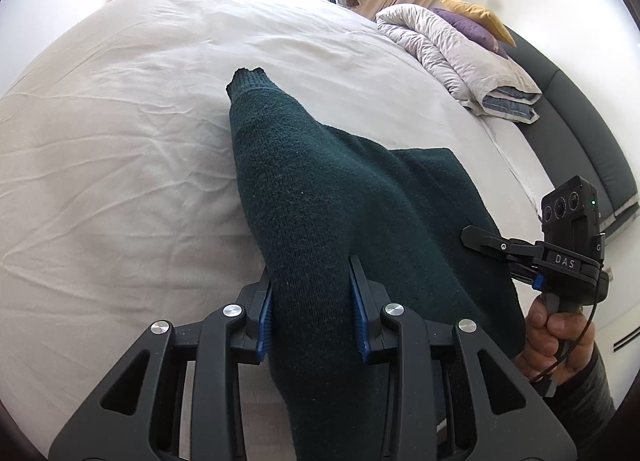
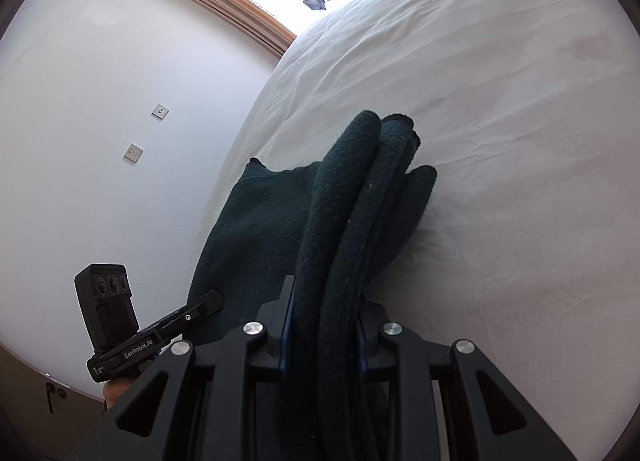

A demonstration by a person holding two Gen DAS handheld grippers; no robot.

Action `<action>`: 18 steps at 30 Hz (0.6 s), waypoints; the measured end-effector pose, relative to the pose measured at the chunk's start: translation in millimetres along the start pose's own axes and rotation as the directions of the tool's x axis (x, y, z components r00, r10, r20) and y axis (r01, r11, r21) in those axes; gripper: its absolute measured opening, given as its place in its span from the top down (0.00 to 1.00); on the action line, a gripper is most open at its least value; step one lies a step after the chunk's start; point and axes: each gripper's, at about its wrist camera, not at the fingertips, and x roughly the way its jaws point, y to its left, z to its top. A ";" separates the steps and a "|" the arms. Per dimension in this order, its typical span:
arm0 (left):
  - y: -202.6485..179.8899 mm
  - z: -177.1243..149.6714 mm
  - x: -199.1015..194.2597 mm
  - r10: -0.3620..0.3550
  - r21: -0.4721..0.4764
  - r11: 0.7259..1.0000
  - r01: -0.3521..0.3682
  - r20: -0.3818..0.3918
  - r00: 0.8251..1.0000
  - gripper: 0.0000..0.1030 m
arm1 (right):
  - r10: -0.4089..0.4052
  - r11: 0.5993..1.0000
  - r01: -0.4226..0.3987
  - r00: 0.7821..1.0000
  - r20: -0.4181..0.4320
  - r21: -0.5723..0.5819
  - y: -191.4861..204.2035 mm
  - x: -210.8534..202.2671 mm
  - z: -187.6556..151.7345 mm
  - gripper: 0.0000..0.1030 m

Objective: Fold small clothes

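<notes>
A dark green knitted sweater lies partly on the white bed sheet, held up at two places. My left gripper is shut on a thick fold of it, and a sleeve with a ribbed cuff runs forward from the blue pads. My right gripper is shut on several bunched layers of the same sweater, which drape ahead onto the sheet. In the left wrist view the right gripper shows at the right edge, gripped by a hand.
A folded pale duvet with purple and yellow cushions lies at the bed's far right by a dark headboard. A white wall with switch plates stands left of the bed. Windows with curtains lie beyond.
</notes>
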 end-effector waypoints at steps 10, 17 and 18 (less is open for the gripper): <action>14.3 -21.9 4.5 -0.019 -0.020 1.000 0.019 0.014 1.000 0.66 | 0.030 0.999 -0.030 0.999 -0.021 0.025 -30.2 14.0 -4.1 0.74; 24.7 -41.6 4.3 -0.020 -0.060 0.998 0.025 0.081 0.997 0.45 | 0.065 0.998 -0.065 0.998 -0.023 0.000 -38.8 18.6 -4.6 0.69; 27.5 -44.4 3.1 -0.028 -0.073 0.997 0.035 0.092 0.995 0.44 | 0.065 0.998 -0.065 0.998 -0.018 -0.011 -38.3 17.6 -6.1 0.66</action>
